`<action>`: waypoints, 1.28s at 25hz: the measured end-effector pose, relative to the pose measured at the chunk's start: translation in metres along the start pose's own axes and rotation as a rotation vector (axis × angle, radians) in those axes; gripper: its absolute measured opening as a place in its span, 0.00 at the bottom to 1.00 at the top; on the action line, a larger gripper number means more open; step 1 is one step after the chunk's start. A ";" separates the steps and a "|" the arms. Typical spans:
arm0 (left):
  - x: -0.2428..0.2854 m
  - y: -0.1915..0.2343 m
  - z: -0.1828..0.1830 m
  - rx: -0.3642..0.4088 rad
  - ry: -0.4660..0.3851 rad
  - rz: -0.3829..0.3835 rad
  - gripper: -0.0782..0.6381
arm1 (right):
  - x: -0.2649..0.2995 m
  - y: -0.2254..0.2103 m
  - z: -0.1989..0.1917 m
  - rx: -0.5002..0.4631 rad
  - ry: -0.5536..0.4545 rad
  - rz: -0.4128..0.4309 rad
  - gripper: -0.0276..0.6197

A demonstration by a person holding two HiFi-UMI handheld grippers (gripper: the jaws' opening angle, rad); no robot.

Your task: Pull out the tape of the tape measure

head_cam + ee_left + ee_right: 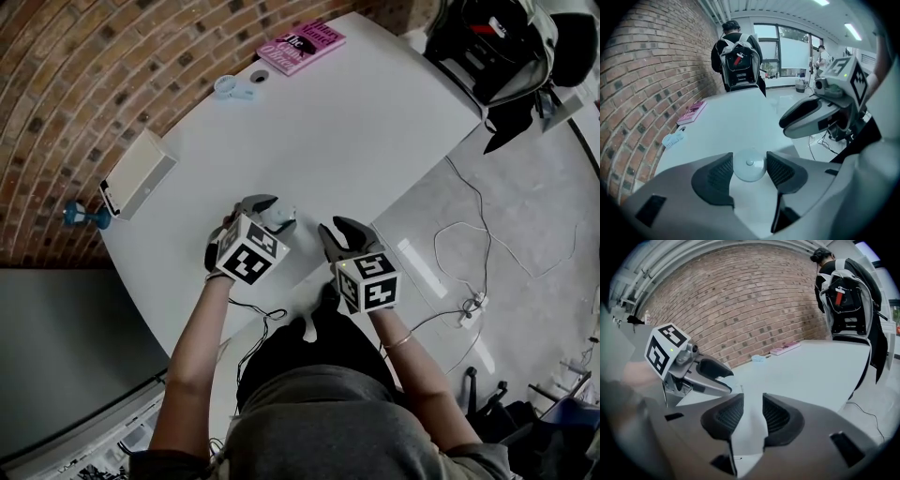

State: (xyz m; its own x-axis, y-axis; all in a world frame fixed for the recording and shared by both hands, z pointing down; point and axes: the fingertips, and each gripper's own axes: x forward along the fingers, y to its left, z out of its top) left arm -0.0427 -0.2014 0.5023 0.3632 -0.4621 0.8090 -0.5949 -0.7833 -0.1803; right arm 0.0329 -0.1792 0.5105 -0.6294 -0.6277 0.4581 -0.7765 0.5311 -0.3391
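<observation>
A small round white tape measure (280, 221) is just above the white table (375, 122), near its front edge. My left gripper (272, 212) is shut on it. In the left gripper view the round case (749, 165) sits between the two ribbed pads (717, 176), which touch it on both sides. My right gripper (337, 228) hovers just right of it, jaws apart, pointing toward the left one. In the right gripper view its jaws (752, 412) show only table between them, and the left gripper (705, 376) with the pale case (723, 379) lies ahead. No pulled-out tape is visible.
A pink book (302, 45) and a small blue-and-white item (234, 87) lie at the table's far end. A white box (138, 173) sits at its left edge by the brick wall. A person with a backpack (487, 42) stands beyond the table. Cables (469, 246) run over the floor at right.
</observation>
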 end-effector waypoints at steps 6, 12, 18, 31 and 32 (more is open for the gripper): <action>-0.024 -0.010 0.006 0.107 0.021 -0.040 0.44 | 0.015 0.020 -0.007 -0.070 0.036 0.070 0.25; -0.043 -0.018 0.014 0.148 0.013 -0.079 0.44 | 0.024 0.040 -0.010 -0.135 0.062 0.130 0.27; -0.055 -0.022 0.019 0.185 0.023 -0.094 0.44 | 0.032 0.051 -0.005 -0.195 0.055 0.150 0.31; -0.070 -0.025 0.025 0.209 -0.013 -0.111 0.44 | 0.039 0.071 0.024 -0.289 -0.028 0.133 0.20; -0.071 -0.024 0.024 0.209 -0.016 -0.112 0.44 | 0.039 0.071 0.026 -0.295 -0.035 0.127 0.17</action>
State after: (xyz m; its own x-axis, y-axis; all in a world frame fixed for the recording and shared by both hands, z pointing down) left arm -0.0366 -0.1597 0.4356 0.4306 -0.3729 0.8219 -0.3898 -0.8982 -0.2032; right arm -0.0472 -0.1807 0.4833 -0.7256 -0.5618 0.3973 -0.6522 0.7457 -0.1366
